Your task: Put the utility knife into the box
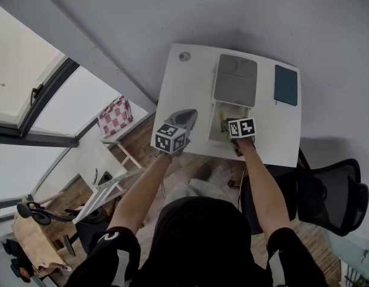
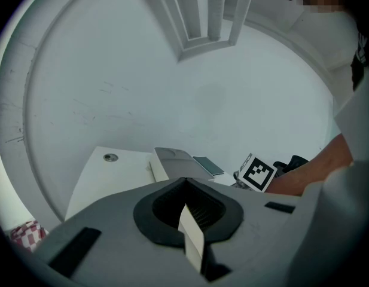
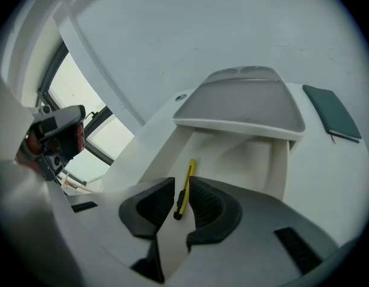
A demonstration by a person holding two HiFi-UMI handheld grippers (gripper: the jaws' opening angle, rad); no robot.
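Observation:
A slim yellow utility knife (image 3: 187, 178) with a black end lies on the floor of the open white box (image 3: 274, 166), along its left wall. My right gripper (image 3: 182, 190) hovers over the box's near end, open, its jaws standing a little apart on either side of the knife's black end without touching it. In the head view this gripper (image 1: 241, 128) is over the box (image 1: 217, 137). My left gripper (image 1: 172, 137) hangs shut and empty above the table's front left edge, away from the box; its pads (image 2: 187, 187) meet.
The box's grey lid (image 1: 235, 79) stands open behind it. A dark notebook (image 1: 286, 85) lies at the table's back right and a cable hole (image 1: 184, 57) at the back left. A black office chair (image 1: 334, 193) is at the right, a glass wall at the left.

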